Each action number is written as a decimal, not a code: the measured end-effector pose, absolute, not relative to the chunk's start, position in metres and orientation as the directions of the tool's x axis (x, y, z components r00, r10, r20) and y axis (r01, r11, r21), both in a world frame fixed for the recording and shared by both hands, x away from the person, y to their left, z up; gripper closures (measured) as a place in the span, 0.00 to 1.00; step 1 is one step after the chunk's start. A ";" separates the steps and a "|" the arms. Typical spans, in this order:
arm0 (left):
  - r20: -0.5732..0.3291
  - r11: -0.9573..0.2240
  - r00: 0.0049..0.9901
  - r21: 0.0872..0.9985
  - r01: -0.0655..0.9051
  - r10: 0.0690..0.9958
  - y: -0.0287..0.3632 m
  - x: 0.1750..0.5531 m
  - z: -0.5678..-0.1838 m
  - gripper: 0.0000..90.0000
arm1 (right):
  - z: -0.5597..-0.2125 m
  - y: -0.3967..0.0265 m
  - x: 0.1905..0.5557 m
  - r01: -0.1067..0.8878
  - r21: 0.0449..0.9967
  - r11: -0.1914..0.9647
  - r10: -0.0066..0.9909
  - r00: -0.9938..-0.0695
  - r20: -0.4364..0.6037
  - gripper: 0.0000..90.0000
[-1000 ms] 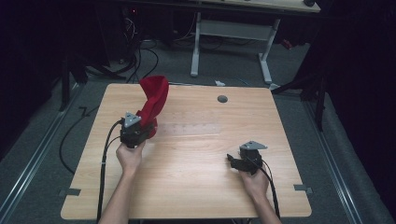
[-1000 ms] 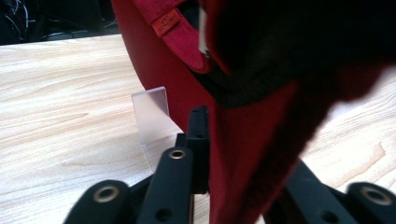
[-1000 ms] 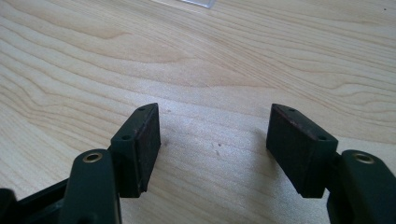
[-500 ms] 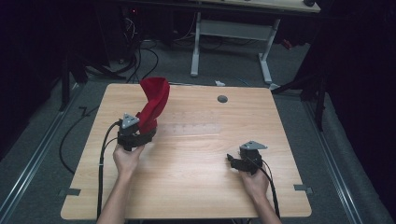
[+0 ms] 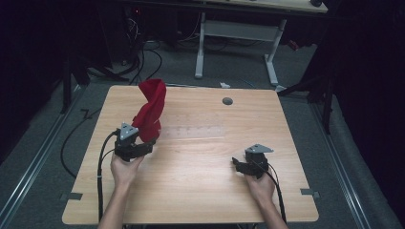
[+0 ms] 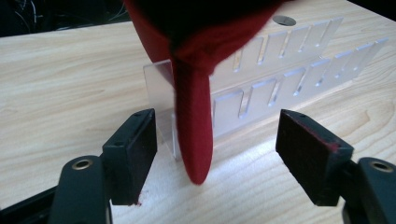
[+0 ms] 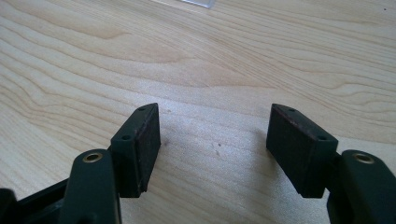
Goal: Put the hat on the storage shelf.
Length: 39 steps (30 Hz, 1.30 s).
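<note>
Both forearms are bare, no sleeves showing. Each hand grips a black handheld tool. The left gripper (image 5: 143,143) carries a small grey three-cornered plate (image 5: 126,130) on top, and a black cable (image 5: 100,176) trails from it beside the forearm. The right gripper (image 5: 237,163) has the same grey plate (image 5: 258,149) and a thinner black cable (image 5: 277,195). Up close, the jaws are flat black rectangular blocks with dark pads (image 6: 144,154), each hung on a rounded black arm fixed with a brass-coloured screw (image 6: 82,164). One left pad (image 6: 306,156) shows reddish wear along its edge.
</note>
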State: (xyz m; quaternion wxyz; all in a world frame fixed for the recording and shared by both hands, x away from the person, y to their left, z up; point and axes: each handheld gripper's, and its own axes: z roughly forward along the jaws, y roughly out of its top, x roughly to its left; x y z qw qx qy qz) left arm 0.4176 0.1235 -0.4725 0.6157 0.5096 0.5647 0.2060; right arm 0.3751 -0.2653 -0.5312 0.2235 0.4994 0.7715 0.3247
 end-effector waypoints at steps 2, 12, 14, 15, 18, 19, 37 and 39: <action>-0.486 0.397 0.276 0.860 0.322 0.829 0.126 0.415 -0.474 0.33 | -0.531 -0.265 0.375 0.626 0.724 0.290 0.916 -0.401 -0.020 0.39; -0.472 0.379 0.276 0.865 0.329 0.837 0.130 0.402 -0.476 0.33 | -0.531 -0.265 0.375 0.626 0.724 0.290 0.916 -0.401 -0.020 0.39; -0.475 0.382 0.275 0.864 0.329 0.836 0.130 0.400 -0.477 0.33 | -0.531 -0.265 0.375 0.626 0.724 0.290 0.916 -0.401 -0.020 0.39; -0.470 0.377 0.275 0.866 0.329 0.839 0.131 0.397 -0.478 0.33 | -0.531 -0.265 0.375 0.626 0.725 0.289 0.916 -0.401 -0.020 0.39; -0.468 0.374 0.275 0.866 0.332 0.840 0.132 0.393 -0.478 0.33 | -0.531 -0.265 0.375 0.626 0.724 0.289 0.916 -0.400 -0.019 0.39; -0.469 0.376 0.277 0.866 0.331 0.839 0.133 0.392 -0.479 0.33 | -0.531 -0.265 0.375 0.626 0.724 0.290 0.916 -0.401 -0.020 0.39; -0.514 0.401 0.294 0.839 0.367 0.806 0.133 0.372 -0.489 0.35 | -0.531 -0.265 0.375 0.626 0.725 0.289 0.916 -0.401 -0.020 0.39; -0.517 0.402 0.297 0.837 0.370 0.803 0.132 0.370 -0.490 0.35 | -0.531 -0.265 0.375 0.625 0.725 0.289 0.916 -0.401 -0.020 0.39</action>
